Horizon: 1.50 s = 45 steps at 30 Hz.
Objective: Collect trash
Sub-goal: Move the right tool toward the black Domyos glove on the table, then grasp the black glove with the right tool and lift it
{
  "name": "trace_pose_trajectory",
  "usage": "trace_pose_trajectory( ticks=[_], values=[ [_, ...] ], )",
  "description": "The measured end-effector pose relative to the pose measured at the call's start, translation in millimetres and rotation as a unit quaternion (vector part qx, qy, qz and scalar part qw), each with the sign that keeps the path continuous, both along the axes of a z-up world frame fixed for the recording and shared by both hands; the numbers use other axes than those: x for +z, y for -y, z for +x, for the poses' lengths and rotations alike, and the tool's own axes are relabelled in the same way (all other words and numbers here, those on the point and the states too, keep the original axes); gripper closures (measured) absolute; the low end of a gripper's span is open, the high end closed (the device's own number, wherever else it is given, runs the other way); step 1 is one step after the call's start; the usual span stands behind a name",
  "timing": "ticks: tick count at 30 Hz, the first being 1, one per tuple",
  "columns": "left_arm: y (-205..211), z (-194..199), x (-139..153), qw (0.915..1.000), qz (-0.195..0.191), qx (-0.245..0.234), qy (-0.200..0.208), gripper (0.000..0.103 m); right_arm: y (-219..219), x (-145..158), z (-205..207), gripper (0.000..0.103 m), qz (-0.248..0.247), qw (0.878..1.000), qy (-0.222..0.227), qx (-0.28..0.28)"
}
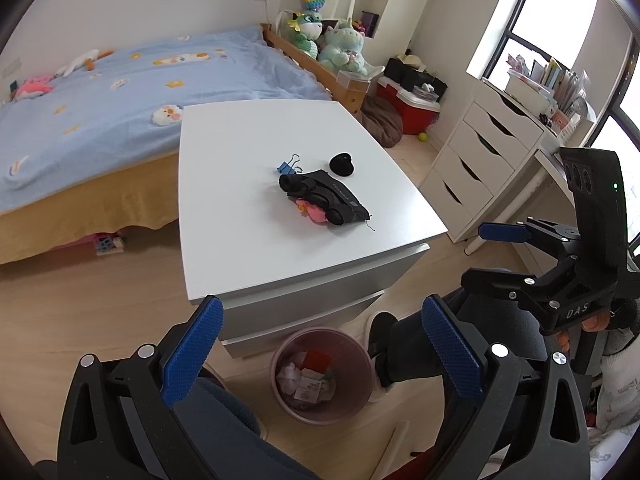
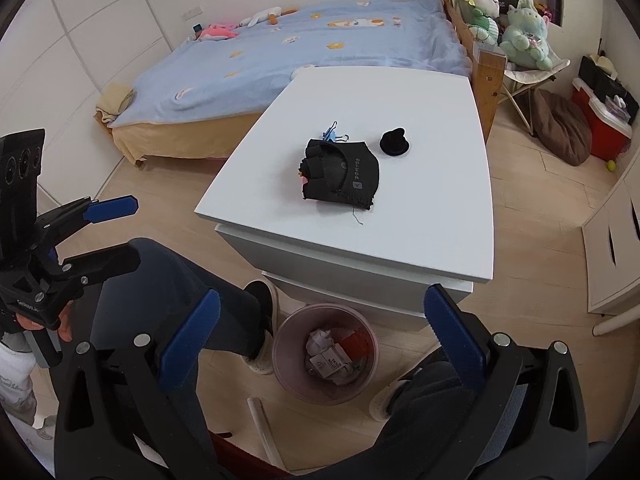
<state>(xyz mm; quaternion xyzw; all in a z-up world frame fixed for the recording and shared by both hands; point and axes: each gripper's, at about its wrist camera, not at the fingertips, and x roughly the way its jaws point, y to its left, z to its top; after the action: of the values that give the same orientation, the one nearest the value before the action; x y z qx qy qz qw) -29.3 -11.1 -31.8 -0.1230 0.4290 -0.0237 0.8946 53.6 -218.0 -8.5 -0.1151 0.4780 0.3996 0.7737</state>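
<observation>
From the left wrist view, our left tongs (image 1: pixel 320 354) are spread apart and hold nothing, hovering above the pink bin (image 1: pixel 322 374) on the floor. The bin already has crumpled paper and a red scrap inside, so we judge part of the collecting done. On the white worktop (image 1: pixel 240 240), farther off, lie a black cloth (image 1: pixel 328 198) with something pink tucked under its near edge, a blue clip (image 1: pixel 289 166) touching its far left end, and a small black round piece (image 1: pixel 342 164) just to its right. Whether these count as trash we cannot tell; if so, they remain. Our right tongs (image 1: pixel 496 254) show at the right edge, also apart and empty.

From the right wrist view, the right tongs (image 2: pixel 322 330) stand open over the bin (image 2: pixel 325 354), which sits near us at the foot of the worktop (image 2: pixel 400 240). The cloth (image 2: pixel 340 176), clip (image 2: pixel 331 131) and round piece (image 2: pixel 394 142) lie well beyond the fingertips. The left tongs (image 2: pixel 120 232) appear at the left, open.
</observation>
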Motion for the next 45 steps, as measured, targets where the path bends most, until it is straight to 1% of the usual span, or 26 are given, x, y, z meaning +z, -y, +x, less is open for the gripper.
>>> trace_pose_trajectory(
  ticks=[4, 9, 20, 22, 23, 24, 25, 27, 28, 30, 31, 32, 34, 36, 37, 39, 45],
  values=[
    [-3.5, 5.3, 2.4, 1.0, 0.001, 0.004, 0.004, 0.008, -18.6, -2.0, 14.2, 0.003, -0.01, 1.0, 0.007, 0.015],
    [-9.7, 9.6, 4.3, 0.9999, -0.003, 0.01, 0.008, 0.008, -47.4, -11.0, 32.3, 0.003, -0.034, 0.998, 0.015, 0.041],
    [-22.6, 9.2, 2.8, 0.9996, -0.011, 0.026, 0.01, 0.008, -100.8, -43.4, 61.3, 0.004, -0.088, 0.992, 0.009, 0.085],
    [-23.5, 9.7, 2.9, 0.9995, -0.013, 0.029, 0.01, 0.008, -106.2, -48.8, 63.2, 0.011, -0.098, 0.991, 0.011, 0.087],
    [-24.6, 9.6, 2.7, 0.9994, -0.013, 0.03, 0.011, 0.008, -109.0, -52.4, 64.3, 0.019, -0.105, 0.991, 0.014, 0.086],
    [-25.2, 9.1, 2.4, 0.9993, -0.014, 0.032, 0.011, 0.008, -110.7, -54.8, 64.8, 0.023, -0.109, 0.99, 0.015, 0.085],
    [-26.2, 8.8, 2.0, 0.9993, -0.015, 0.033, 0.01, 0.008, -111.8, -57.3, 65.6, 0.024, -0.111, 0.99, 0.014, 0.084],
    [-27.4, 8.3, 1.1, 0.9992, -0.017, 0.035, 0.01, 0.008, -113.4, -61.2, 66.6, 0.034, -0.117, 0.99, 0.016, 0.081],
    [-28.1, 7.9, 0.6, 0.9992, -0.017, 0.035, 0.009, 0.008, -113.7, -62.0, 66.6, 0.036, -0.119, 0.99, 0.019, 0.08],
    [-29.2, 8.9, -0.1, 0.9992, -0.019, 0.035, 0.009, 0.008, -113.9, -63.0, 67.1, 0.044, -0.121, 0.989, 0.019, 0.081],
    [-29.2, 9.0, -0.5, 0.9992, -0.019, 0.035, 0.008, 0.008, -114.1, -63.4, 67.2, 0.047, -0.123, 0.989, 0.021, 0.081],
    [-29.6, 9.1, -1.0, 0.9992, -0.02, 0.035, 0.008, 0.008, -114.0, -63.3, 67.4, 0.052, -0.124, 0.989, 0.021, 0.081],
    [-29.7, 8.9, -1.9, 0.9991, -0.022, 0.034, 0.008, 0.008, -112.9, -62.5, 67.1, 0.057, -0.12, 0.989, 0.018, 0.085],
    [-29.4, 9.7, -2.6, 0.9991, -0.023, 0.034, 0.008, 0.008, -112.8, -61.1, 65.1, 0.069, -0.118, 0.989, 0.02, 0.088],
    [-29.5, 10.0, -3.1, 0.9992, -0.023, 0.033, 0.007, 0.008, -112.7, -60.2, 64.3, 0.072, -0.116, 0.989, 0.021, 0.089],
    [-29.2, 9.9, -4.5, 0.9992, -0.023, 0.032, 0.006, 0.008, -111.6, -58.4, 64.2, 0.081, -0.113, 0.989, 0.022, 0.089],
    [-28.9, 10.2, -4.1, 0.9993, -0.022, 0.029, 0.006, 0.008, -104.9, -46.0, 65.0, 0.086, -0.092, 0.992, 0.031, 0.08]
  ],
)
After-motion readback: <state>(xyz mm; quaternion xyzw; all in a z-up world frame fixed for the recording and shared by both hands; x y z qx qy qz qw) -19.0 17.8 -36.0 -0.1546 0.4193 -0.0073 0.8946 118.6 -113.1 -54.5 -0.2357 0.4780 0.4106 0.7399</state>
